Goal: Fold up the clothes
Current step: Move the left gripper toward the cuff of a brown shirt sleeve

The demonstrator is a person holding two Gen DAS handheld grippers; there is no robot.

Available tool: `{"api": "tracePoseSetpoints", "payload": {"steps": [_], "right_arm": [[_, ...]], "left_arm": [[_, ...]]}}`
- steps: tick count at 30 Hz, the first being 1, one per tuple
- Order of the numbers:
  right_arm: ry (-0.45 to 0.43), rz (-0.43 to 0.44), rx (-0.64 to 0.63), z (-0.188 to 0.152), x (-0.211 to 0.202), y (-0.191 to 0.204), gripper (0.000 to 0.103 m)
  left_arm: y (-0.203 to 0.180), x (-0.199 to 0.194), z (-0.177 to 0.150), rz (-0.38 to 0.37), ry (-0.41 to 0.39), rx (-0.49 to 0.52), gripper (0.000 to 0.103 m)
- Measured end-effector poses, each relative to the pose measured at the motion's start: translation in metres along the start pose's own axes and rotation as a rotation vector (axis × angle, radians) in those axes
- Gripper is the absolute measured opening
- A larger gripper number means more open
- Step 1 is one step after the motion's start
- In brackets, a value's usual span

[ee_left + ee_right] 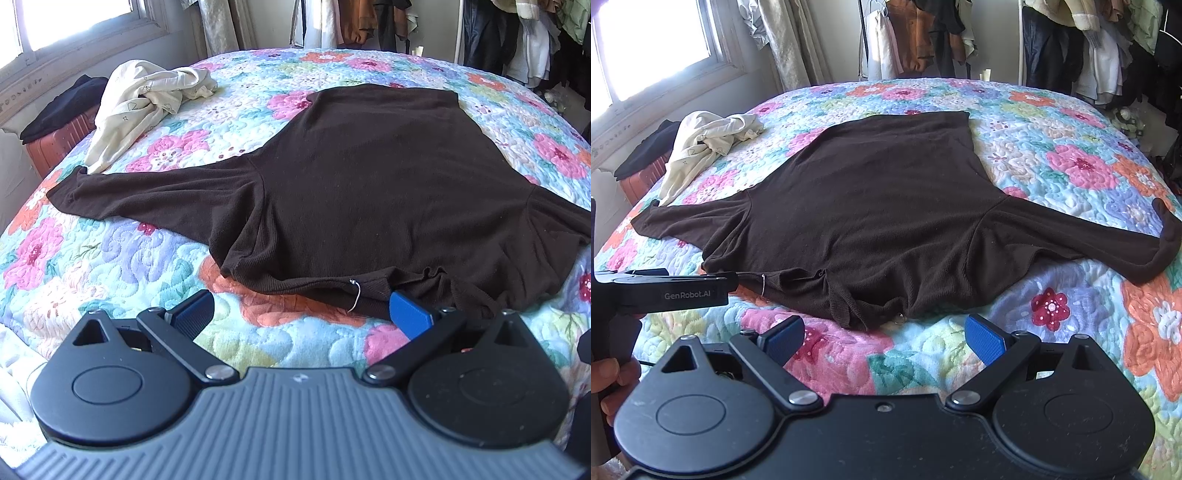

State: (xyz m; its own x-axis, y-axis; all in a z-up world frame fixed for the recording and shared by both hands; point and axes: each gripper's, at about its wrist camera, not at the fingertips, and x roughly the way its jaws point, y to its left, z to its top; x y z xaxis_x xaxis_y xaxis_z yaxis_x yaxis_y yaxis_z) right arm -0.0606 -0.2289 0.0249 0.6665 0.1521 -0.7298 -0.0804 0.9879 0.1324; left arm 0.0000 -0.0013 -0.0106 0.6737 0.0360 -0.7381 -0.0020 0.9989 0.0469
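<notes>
On the far left edge of the bed (110, 266), past my reach, a crumpled cream garment (147, 99) lies bunched near a black one on a reddish case. Next comes my work: the dark brown long-sleeved top (369, 177) lies spread flat on the floral quilt, both sleeves out sideways, neck end toward me. My left tongs (301, 314) stand wide open just at that near edge, one blue pad touching the cloth beside a small metal ring (354, 295). My right tongs (884, 336) are open too, just short of the rumpled neck. It looks a soft, light, limp knit that will sag and drag, so I judge shoulder seams or sleeve ends (1167, 236) the surest holds.
</notes>
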Motion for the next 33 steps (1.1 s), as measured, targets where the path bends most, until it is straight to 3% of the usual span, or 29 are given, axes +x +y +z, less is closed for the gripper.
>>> {"api": "tracePoseSetpoints", "payload": {"steps": [9, 15, 20, 33], "right_arm": [[-0.010, 0.006, 0.000, 0.001, -0.001, 0.001, 0.096], [-0.036, 0.000, -0.059, 0.003, -0.005, 0.003, 0.096], [-0.028, 0.009, -0.044, 0.003, -0.004, -0.001, 0.096], [-0.031, 0.037, -0.008, 0.010, 0.009, -0.012, 0.096]], "left_arm": [[-0.001, 0.002, -0.011, -0.020, 0.003, -0.001, 0.103], [-0.002, -0.001, -0.002, -0.034, 0.009, 0.005, 0.103], [0.005, -0.004, -0.001, -0.093, 0.019, -0.037, 0.103], [0.009, -0.003, 0.007, -0.107, 0.014, -0.070, 0.103]]}}
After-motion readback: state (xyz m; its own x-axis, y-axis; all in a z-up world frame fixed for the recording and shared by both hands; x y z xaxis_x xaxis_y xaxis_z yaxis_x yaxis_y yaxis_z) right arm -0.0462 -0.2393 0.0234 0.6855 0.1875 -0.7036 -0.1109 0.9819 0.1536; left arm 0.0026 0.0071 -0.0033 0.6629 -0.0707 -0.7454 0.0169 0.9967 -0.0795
